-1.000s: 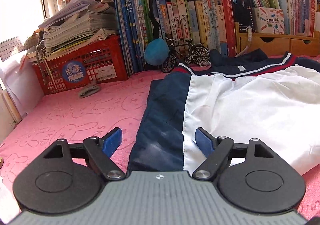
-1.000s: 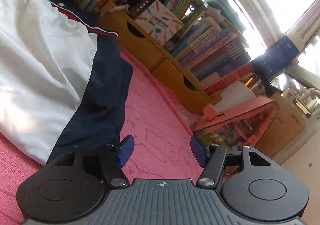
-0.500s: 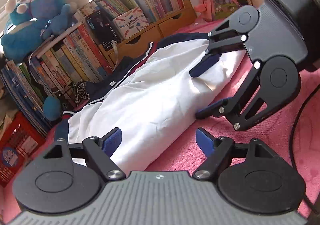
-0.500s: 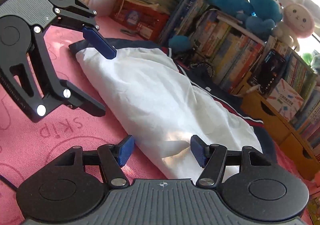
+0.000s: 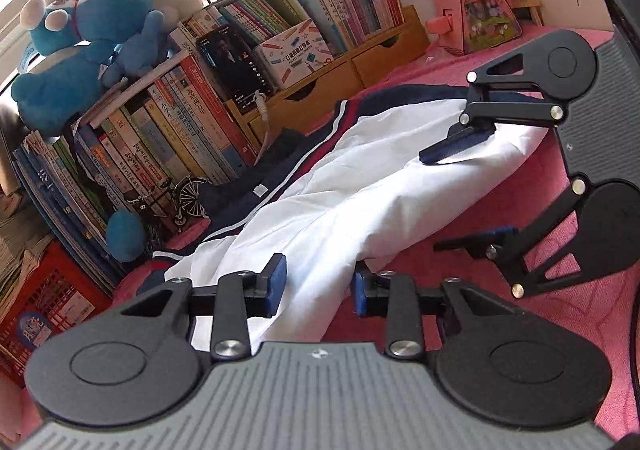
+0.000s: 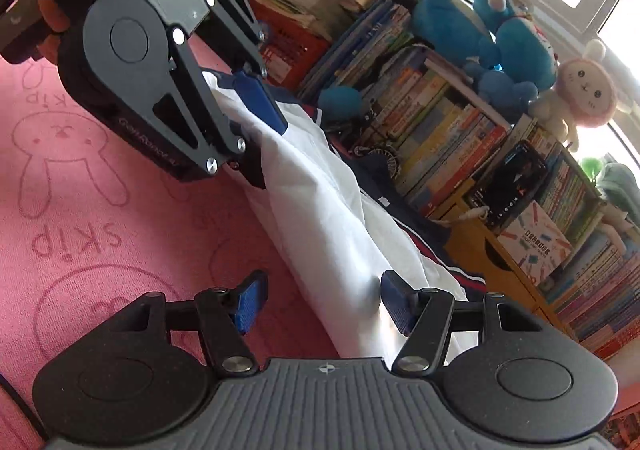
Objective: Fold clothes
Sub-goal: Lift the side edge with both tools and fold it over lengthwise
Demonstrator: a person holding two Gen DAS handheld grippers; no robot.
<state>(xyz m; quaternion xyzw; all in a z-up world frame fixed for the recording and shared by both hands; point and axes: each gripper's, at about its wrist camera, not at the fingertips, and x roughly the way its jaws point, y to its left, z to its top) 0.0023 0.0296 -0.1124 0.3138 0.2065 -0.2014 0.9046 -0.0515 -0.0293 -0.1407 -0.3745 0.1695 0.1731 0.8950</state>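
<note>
White-and-navy garment [image 5: 360, 186] on rabbit-printed pink cloth [image 6: 80, 178].

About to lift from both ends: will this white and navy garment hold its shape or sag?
Likely to sag: the garment lies in soft wrinkles and drapes between the left gripper and right gripper. Probably light, since the cloth looks thin. It may drag on the textured pink cover.

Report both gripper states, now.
Left gripper: just been closing around the jacket edge; firm grip cannot be told.
Right gripper: open, straddling the same white edge.
</note>
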